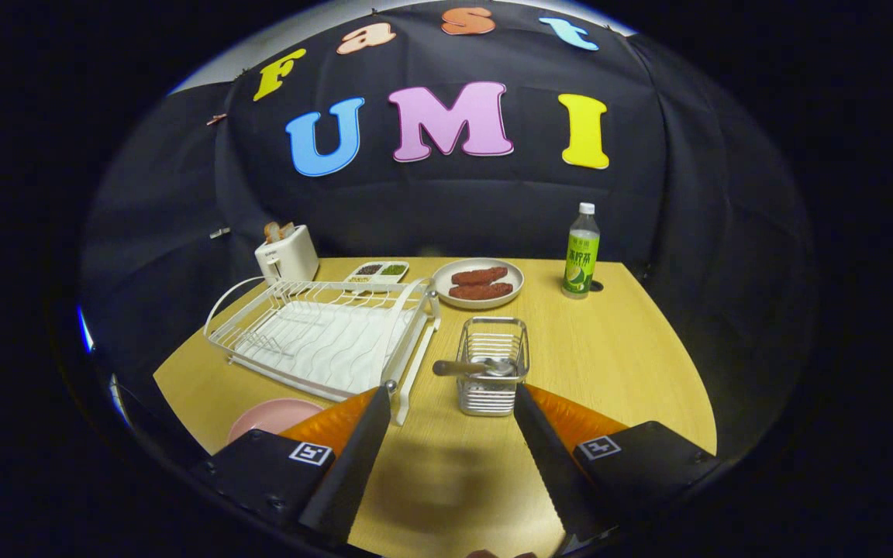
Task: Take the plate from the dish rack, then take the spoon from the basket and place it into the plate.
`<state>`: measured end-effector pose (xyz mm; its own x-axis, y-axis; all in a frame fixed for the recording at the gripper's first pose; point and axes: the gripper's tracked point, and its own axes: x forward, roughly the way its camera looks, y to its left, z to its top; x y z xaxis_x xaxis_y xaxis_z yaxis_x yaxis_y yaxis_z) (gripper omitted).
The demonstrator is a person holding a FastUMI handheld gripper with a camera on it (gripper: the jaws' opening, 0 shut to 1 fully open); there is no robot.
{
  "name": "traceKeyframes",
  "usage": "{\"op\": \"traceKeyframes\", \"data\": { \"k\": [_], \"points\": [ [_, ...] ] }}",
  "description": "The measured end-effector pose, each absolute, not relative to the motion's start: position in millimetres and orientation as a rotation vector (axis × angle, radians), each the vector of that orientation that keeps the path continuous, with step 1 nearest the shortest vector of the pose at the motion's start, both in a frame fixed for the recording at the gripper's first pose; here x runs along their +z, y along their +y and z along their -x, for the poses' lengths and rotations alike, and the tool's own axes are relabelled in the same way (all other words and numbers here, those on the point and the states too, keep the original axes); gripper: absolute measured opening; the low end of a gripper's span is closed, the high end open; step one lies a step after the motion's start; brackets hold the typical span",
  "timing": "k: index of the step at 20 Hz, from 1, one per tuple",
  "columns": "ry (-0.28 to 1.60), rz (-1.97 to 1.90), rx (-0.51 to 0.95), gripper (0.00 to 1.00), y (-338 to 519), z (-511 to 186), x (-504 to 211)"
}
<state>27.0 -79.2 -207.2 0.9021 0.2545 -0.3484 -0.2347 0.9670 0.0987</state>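
One white wire dish rack (pixel 322 335), one metal wire basket (pixel 491 366), one metal spoon (pixel 471 367), two plates: pink plate (pixel 272 417), white plate (pixel 479 284), one green bottle (pixel 581 253), one white toaster (pixel 287 254).

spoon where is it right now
In the gripper view the spoon lies across the top of the wire basket, just ahead of the open tool, right of the dish rack.

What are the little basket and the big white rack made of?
The basket looks like shiny bare metal wire, glinting silver. The dish rack seems to be white-coated wire, smooth and matte, though it might be plastic. The gripper is open, just short of the basket.
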Motion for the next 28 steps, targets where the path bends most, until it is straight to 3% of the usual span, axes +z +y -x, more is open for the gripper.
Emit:
{"op": "traceKeyframes", "data": {
  "k": [8, 17, 22, 25, 26, 28],
  "points": [
    [0.151, 0.148, 0.352, 0.98, -57, -68, -205],
    [0.108, 0.137, 0.316, 0.97, -50, -125, -249],
    [0.111, 0.103, 0.287, 0.64, -50, -131, -252],
    [0.108, 0.117, 0.273, 0.49, -48, -133, -252],
    [0.102, 0.119, 0.266, 0.38, -50, -133, -249],
    [0.102, 0.123, 0.232, 0.31, -55, -133, -247]
  ]
}}
